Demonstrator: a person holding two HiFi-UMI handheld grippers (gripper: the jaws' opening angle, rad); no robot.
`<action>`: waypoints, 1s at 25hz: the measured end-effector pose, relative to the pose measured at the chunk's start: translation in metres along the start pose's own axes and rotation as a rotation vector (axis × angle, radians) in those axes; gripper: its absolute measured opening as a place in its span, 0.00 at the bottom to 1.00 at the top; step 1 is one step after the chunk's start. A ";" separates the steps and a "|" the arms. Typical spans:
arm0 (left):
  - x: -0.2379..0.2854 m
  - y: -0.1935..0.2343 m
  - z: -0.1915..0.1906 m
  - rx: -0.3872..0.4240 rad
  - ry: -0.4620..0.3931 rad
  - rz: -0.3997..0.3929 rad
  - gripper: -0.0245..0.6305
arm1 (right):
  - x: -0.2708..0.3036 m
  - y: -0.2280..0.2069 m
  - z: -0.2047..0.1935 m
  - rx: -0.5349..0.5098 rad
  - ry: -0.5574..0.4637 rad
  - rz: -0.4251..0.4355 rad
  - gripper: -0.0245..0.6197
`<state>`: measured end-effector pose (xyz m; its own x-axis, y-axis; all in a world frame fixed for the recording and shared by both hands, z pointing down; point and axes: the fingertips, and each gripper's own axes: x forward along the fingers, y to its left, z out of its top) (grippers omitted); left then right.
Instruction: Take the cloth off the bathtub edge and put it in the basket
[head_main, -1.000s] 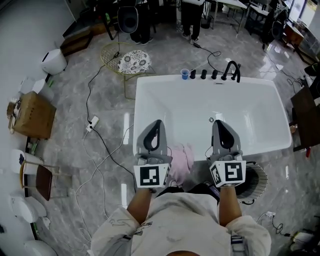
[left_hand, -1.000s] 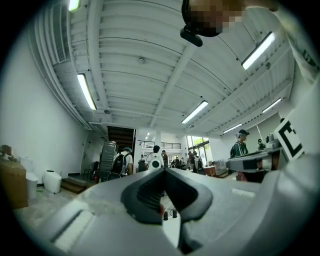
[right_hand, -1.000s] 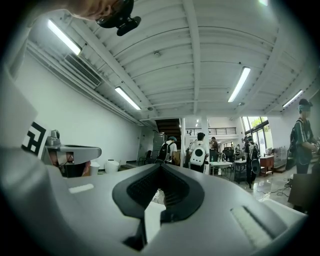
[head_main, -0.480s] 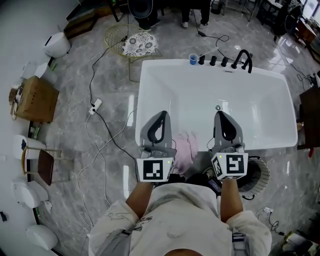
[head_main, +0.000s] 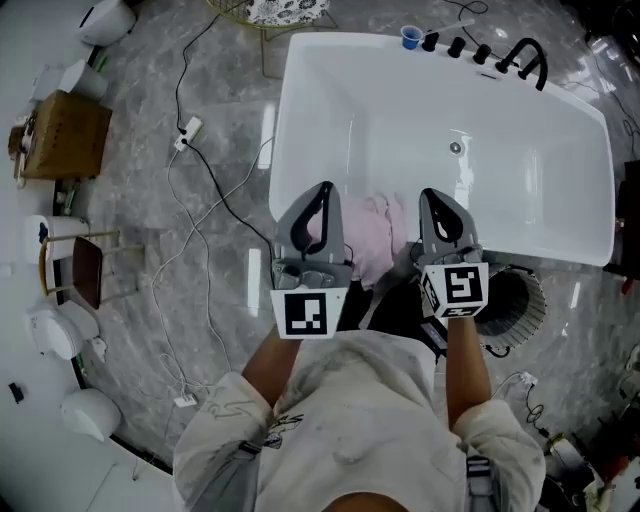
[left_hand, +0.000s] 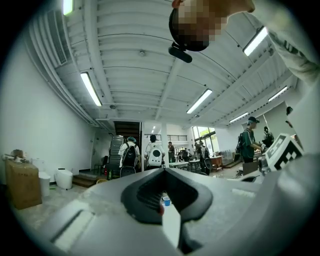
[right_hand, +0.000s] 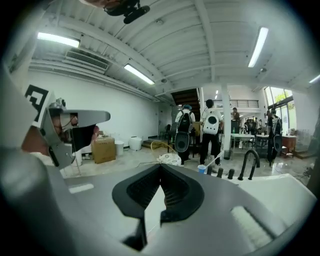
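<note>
**Cloth not yet taken: both grippers clenched and empty**

Left gripper: jaws together, nothing between them. Its own view looks out level across the room, and no cloth shows in it.

Right gripper: jaws likewise pressed together and empty. Its view runs over the tub toward the far taps.

Cloth: pink, bunched, draped over the near edge of the tub. In the head view it lies between the two grippers, nearer the left one. Whether either gripper touches it cannot be told from above.

Basket: a dark, ribbed, round one on the floor just beside the tub's near edge, by the person's right side. It is taken to be the target. No cloth shows in it.

Progress: nothing done. The cloth is on the edge, ungripped. To do, by judgement: open a gripper, close on the cloth, lift it clear, carry it right and release it over the basket.
</note>
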<state>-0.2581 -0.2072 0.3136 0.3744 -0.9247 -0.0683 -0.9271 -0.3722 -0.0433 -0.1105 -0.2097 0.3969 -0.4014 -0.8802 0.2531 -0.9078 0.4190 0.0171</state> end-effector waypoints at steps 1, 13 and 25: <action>-0.001 0.000 -0.006 -0.002 0.000 0.001 0.04 | 0.006 0.004 -0.015 -0.001 0.029 0.024 0.04; -0.023 0.021 -0.086 -0.058 0.122 0.075 0.04 | 0.057 0.073 -0.191 -0.049 0.421 0.325 0.38; -0.047 0.044 -0.152 -0.118 0.227 0.166 0.04 | 0.077 0.122 -0.367 -0.503 0.872 0.611 0.91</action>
<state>-0.3192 -0.1919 0.4666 0.2170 -0.9630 0.1600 -0.9757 -0.2087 0.0669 -0.2077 -0.1445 0.7738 -0.3570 -0.1345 0.9244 -0.3652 0.9309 -0.0056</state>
